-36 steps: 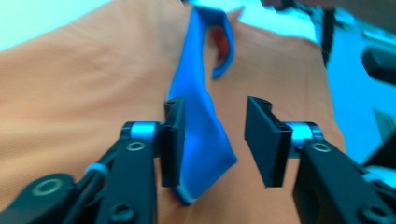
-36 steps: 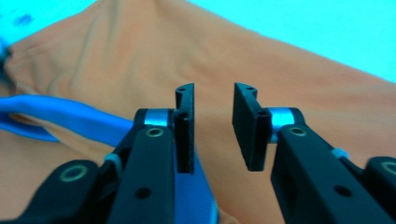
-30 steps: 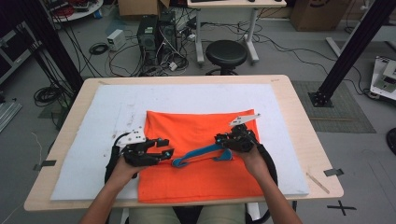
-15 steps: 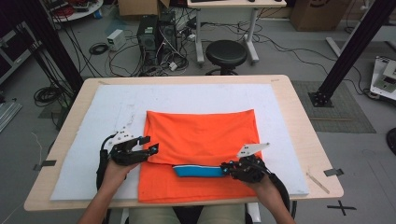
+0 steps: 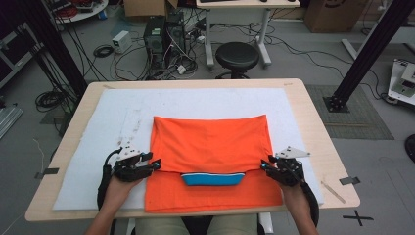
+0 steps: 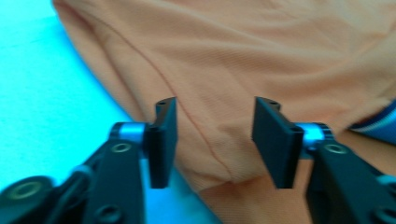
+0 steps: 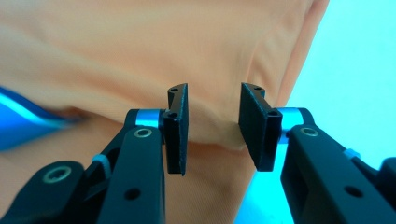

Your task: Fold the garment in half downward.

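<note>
An orange shirt [image 5: 210, 142] lies folded on the white mat, its blue collar [image 5: 213, 178] flat at the front middle. My left gripper [image 5: 155, 164] is at the fold's left end. Its jaws have just been closing, and in the left gripper view [image 6: 215, 135] they stand apart with the shirt's corner [image 6: 224, 158] loose between them. My right gripper [image 5: 264, 165] is at the fold's right end. Its jaws have just been opening, and in the right gripper view [image 7: 212, 126] they stand apart around the cloth edge [image 7: 210, 133]. The collar [image 7: 18, 121] shows blurred at the left.
The white mat [image 5: 117, 117] covers most of the wooden table [image 5: 318, 122]. A thin stick [image 5: 333, 192] and a tape strip [image 5: 351, 180] lie near the front right corner. Beyond the table stand a stool [image 5: 237, 56] and a computer tower [image 5: 159, 34] among cables.
The right gripper moved from the shirt's middle out to its right edge and let go of the collar. The collar now lies flat. The left gripper shifted slightly left and toward the front.
</note>
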Motion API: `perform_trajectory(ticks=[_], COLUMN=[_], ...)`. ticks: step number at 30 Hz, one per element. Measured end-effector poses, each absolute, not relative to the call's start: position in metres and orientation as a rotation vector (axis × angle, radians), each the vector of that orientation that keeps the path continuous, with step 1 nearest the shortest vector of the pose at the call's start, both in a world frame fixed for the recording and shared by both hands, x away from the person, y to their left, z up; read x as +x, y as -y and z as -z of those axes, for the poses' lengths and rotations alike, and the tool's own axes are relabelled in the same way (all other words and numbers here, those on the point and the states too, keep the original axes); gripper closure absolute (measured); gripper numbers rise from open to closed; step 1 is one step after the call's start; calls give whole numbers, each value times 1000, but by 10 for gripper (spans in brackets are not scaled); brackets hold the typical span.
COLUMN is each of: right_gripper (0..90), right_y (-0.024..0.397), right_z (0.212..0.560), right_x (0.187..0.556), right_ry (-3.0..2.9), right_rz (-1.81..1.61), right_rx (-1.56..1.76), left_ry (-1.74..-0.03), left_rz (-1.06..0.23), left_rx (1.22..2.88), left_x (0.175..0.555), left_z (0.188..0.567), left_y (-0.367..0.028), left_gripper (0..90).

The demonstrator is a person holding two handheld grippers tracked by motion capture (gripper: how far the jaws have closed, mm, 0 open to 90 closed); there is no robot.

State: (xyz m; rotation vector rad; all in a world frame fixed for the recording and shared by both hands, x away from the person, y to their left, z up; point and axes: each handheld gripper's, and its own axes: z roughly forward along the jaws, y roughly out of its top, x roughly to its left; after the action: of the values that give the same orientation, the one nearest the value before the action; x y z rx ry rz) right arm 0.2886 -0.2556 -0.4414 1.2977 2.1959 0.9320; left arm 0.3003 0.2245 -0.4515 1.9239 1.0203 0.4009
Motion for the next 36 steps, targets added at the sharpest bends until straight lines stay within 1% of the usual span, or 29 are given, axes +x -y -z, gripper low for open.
perform_trajectory(ticks=[3,6,8,11,13,14,15,16,17,19,20,21,22,24,25,27,29,31,33,36], right_gripper=[629,630,632,636,657,682,744,777,788,789,784,752,697,648,641,651,713,797,825,840], right_y=[252,251,251,251,252,253,253,252,251,250,251,251,252,254,254,255,256,255,254,255], right_z=[446,446,445,445,446,446,446,447,446,446,446,446,446,447,447,447,447,448,447,447], right_x=[289,288,286,286,287,287,287,287,287,286,286,286,286,285,285,286,288,288,288,288], right_ry=[-2209,-2210,-2201,-2204,-2204,-2210,-2220,-2232,-2238,-2241,-2243,-2240,-2229,-2219,-2218,-2227,-2249,-2258,-2269,-2271], right_rz=[-864,-843,-831,-812,-833,-848,-859,-866,-859,-845,-852,-860,-865,-875,-873,-879,-903,-912,-909,-919], right_rx=[1279,1281,1291,1284,1305,1314,1310,1288,1275,1252,1255,1257,1267,1283,1286,1287,1298,1291,1280,1277], left_ry=[-1021,-997,-1000,-1029,-1042,-1043,-1056,-1068,-1089,-1116,-1119,-1127,-1125,-1109,-1095,-1078,-1064,-1057,-1067,-1047], left_rz=[-419,-472,-490,-484,-502,-511,-508,-493,-480,-490,-498,-512,-533,-588,-610,-634,-650,-650,-643,-634], left_rx=[1968,2039,2046,2024,2018,2014,1995,1976,1949,1932,1934,1940,1957,2014,2028,2041,2052,2052,2040,2020], left_x=[298,296,296,297,296,296,295,295,294,292,291,289,288,286,285,284,282,282,283,281], left_z=[452,453,453,454,453,453,452,452,451,450,450,451,452,453,453,453,453,454,453,451], left_y=[-220,-212,-211,-213,-213,-214,-215,-216,-217,-218,-218,-217,-215,-209,-207,-204,-203,-202,-204,-206], left_gripper=[610,664,690,739,764,779,792,792,780,657,616,585,576,576,584,638,711,774,829,847])
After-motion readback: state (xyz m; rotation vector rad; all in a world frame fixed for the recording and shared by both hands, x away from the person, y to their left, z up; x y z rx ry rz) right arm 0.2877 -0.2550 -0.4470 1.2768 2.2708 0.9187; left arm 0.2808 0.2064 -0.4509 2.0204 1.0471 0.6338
